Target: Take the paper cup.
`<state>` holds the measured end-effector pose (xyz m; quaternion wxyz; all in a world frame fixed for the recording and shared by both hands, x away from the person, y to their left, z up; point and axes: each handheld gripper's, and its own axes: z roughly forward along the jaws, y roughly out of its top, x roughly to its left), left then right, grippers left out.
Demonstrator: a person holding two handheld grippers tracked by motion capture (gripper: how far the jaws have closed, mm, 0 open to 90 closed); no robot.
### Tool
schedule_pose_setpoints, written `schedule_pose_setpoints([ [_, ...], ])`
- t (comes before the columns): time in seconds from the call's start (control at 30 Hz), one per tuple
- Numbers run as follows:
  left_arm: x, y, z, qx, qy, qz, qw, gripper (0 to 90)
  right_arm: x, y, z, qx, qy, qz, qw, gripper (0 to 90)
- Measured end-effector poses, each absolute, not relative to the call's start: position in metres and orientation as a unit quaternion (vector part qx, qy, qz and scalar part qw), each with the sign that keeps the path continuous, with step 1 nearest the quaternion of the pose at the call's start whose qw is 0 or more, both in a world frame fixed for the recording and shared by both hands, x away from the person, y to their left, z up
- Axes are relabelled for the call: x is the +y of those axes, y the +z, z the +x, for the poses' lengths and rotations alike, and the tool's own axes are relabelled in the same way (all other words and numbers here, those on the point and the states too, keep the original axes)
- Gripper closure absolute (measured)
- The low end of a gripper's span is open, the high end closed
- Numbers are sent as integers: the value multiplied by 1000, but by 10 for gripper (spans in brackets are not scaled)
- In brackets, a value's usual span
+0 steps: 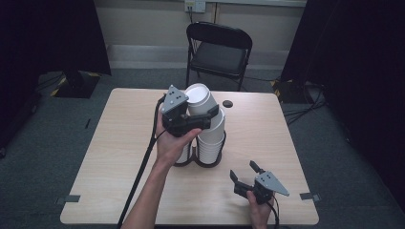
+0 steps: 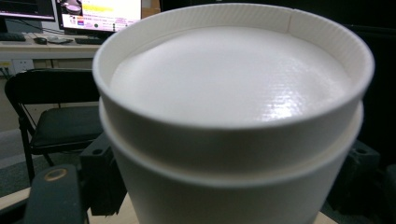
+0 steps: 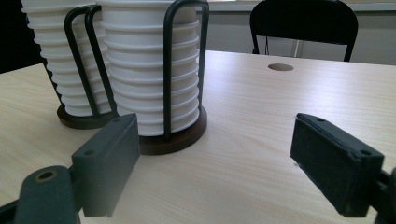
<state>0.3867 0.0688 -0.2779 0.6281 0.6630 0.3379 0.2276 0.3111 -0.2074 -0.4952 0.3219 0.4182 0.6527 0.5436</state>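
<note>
A white paper cup (image 1: 199, 98) is tilted above the rack, its recessed base (image 2: 229, 84) towards the left gripper's camera. It looks nested in a second cup. My left gripper (image 1: 210, 114) is shut on the cup, its black pads (image 2: 100, 177) pressing its sides. Below it stand two stacks of white cups (image 3: 149, 70) in a black wire rack (image 1: 210, 160) with round brown bases, near the table's middle. My right gripper (image 1: 248, 174) rests near the front right edge, open, with nothing between its pads (image 3: 109, 163); it points at the rack.
The light wood table (image 1: 119, 157) has a round cable hole (image 1: 227, 103) behind the rack. A black folding chair (image 1: 217, 47) stands past the far edge. Dark curtains hang on both sides. A lit monitor (image 2: 100, 11) sits on a desk far off.
</note>
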Motion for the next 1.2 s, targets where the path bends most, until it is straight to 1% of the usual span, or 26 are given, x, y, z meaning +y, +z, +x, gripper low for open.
schedule_pose_setpoints([
  [0.43,80,-291,368,333,228,669,624,184,-207,-495,311,654,542,418,323,150],
  [0.7,91,-305,351,348,225,663,624,184,-206,-495,311,655,539,418,326,150],
  [0.83,92,-311,347,350,218,668,620,184,-206,-495,311,656,538,417,327,150],
  [1.2,98,-347,339,371,189,675,609,184,-203,-495,311,662,525,418,333,144],
])
